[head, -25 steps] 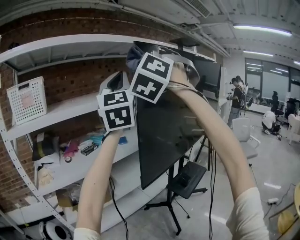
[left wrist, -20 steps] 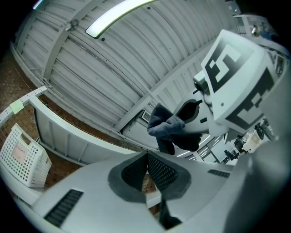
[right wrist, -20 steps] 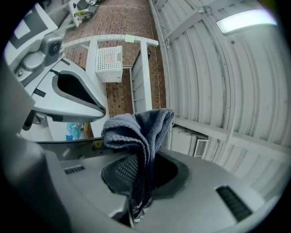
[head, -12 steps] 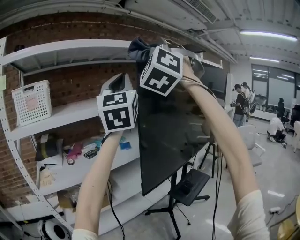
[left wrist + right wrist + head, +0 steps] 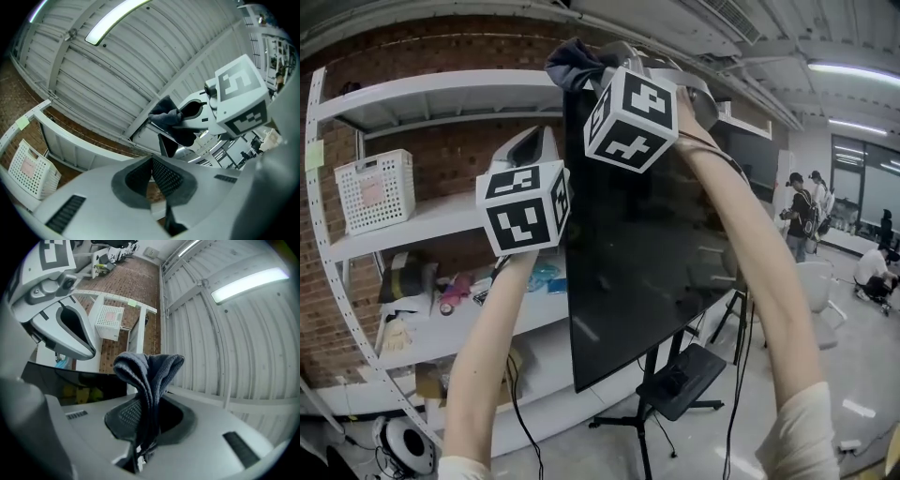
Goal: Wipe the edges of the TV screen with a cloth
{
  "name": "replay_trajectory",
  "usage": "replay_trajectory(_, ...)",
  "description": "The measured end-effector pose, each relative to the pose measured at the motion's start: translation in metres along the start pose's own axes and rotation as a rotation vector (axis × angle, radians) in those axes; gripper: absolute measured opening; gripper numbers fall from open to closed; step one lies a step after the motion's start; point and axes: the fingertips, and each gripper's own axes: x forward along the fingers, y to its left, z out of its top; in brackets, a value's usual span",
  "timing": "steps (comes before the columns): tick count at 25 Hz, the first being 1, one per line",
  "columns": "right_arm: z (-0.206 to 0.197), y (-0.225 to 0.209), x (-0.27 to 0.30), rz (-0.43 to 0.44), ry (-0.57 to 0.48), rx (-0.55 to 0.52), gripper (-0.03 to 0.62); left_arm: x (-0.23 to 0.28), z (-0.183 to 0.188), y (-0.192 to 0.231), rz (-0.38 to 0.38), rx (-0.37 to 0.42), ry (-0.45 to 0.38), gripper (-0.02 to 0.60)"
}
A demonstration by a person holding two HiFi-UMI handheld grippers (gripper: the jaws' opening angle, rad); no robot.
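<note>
A large black TV screen stands on a wheeled stand, seen edge-on from its left. My right gripper is raised to the screen's top left corner and is shut on a dark grey cloth; the cloth stands up folded between its pads, with the screen's top edge just below. The cloth also shows in the left gripper view, at the corner. My left gripper hangs lower, left of the screen's edge, pads pressed together with nothing between them.
White wall shelves on a brick wall run behind the screen, with a white basket and clutter on them. The stand's tray and legs sit below. People stand far right. Ceiling panels are close overhead.
Both grippers rose and shifted left in view; the right gripper carried the cloth up to the screen's top left corner. The screen now looks nearer and more upright.
</note>
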Motion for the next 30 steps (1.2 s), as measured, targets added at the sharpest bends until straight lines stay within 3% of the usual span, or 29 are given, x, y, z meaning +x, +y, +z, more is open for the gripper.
replay_trajectory(4, 0.003, 0.021, -0.001, 0.126, -0.076, -0.05, 0.049, -0.004, 0.003, 0.0, 0.056, 0.035, 0.009, 0.014)
replay_trajectory(9, -0.004, 0.035, -0.006, 0.177, -0.138, -0.055, 0.049, -0.014, -0.001, -0.004, 0.123, 0.066, 0.023, 0.014)
replay_trajectory(17, -0.031, 0.043, 0.008, 0.168, -0.149, -0.104, 0.049, -0.019, -0.009, -0.024, 0.208, 0.099, 0.035, 0.014)
replay_trajectory(22, -0.07, 0.045, 0.016, 0.192, -0.146, -0.081, 0.049, -0.013, -0.018, -0.052, 0.222, 0.066, 0.032, 0.014)
replay_trajectory(30, -0.124, 0.052, 0.029, 0.154, -0.142, -0.051, 0.049, 0.018, -0.05, -0.1, 0.197, 0.094, 0.062, 0.014)
